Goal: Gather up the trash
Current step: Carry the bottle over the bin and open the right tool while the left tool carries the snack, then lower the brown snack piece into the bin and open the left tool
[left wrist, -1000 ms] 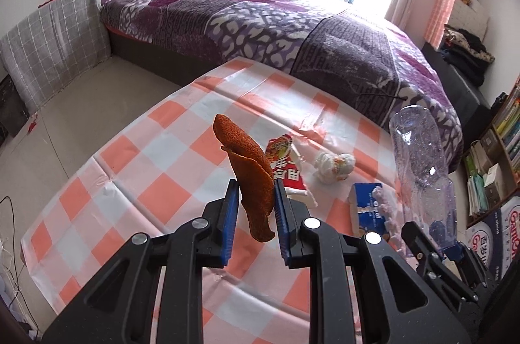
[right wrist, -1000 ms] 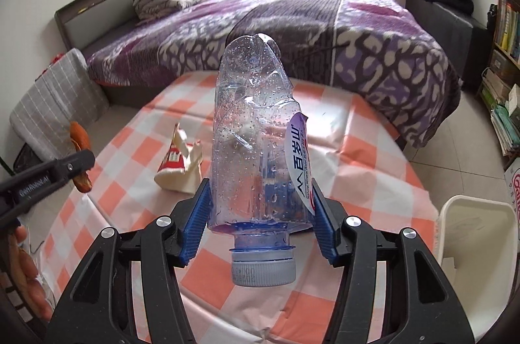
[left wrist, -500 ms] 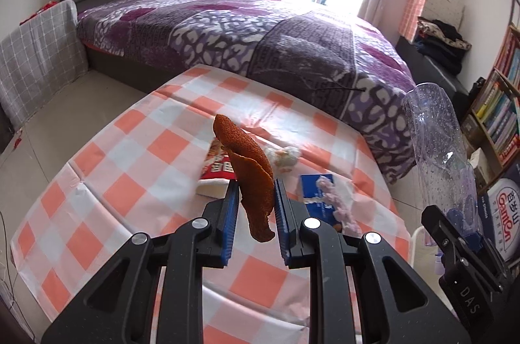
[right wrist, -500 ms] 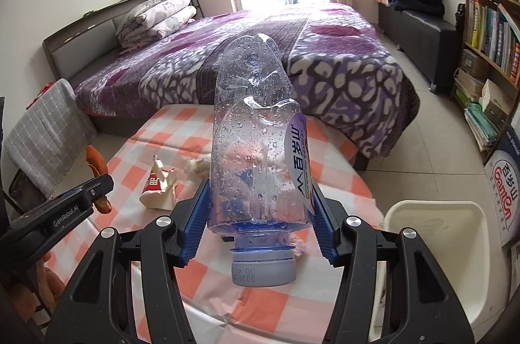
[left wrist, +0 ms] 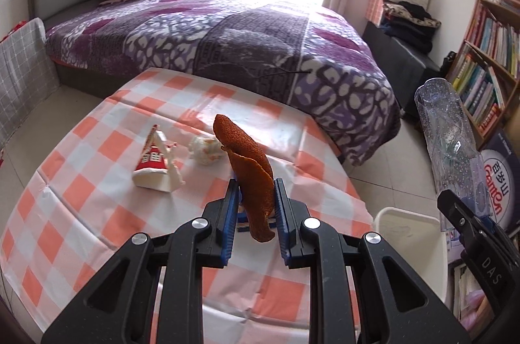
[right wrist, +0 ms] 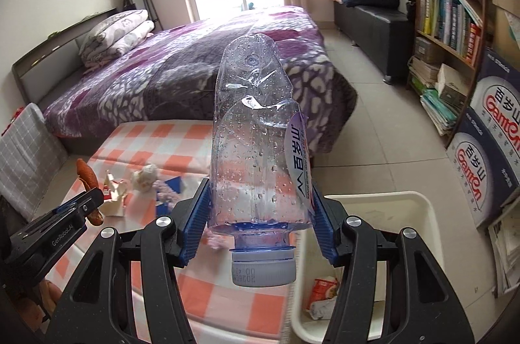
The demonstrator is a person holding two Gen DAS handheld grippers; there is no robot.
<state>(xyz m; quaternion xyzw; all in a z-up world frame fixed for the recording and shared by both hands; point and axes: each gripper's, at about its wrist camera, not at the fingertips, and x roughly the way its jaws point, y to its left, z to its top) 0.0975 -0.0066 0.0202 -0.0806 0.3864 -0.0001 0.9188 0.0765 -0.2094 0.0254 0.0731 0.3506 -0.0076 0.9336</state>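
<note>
My left gripper (left wrist: 254,207) pinched a curled strip of orange peel (left wrist: 248,170) upright above the checked table (left wrist: 81,201). My right gripper (right wrist: 260,214) clamped a crushed plastic bottle (right wrist: 256,149), cap toward me, above the table's edge beside the white bin (right wrist: 419,204), which already held some wrappers (right wrist: 325,285).

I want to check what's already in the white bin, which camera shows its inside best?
The right wrist view: it looks down into the white bin beside the table, showing crumpled wrappers at the bottom. The left wrist view catches only its near rim and a bare inner wall.
</note>
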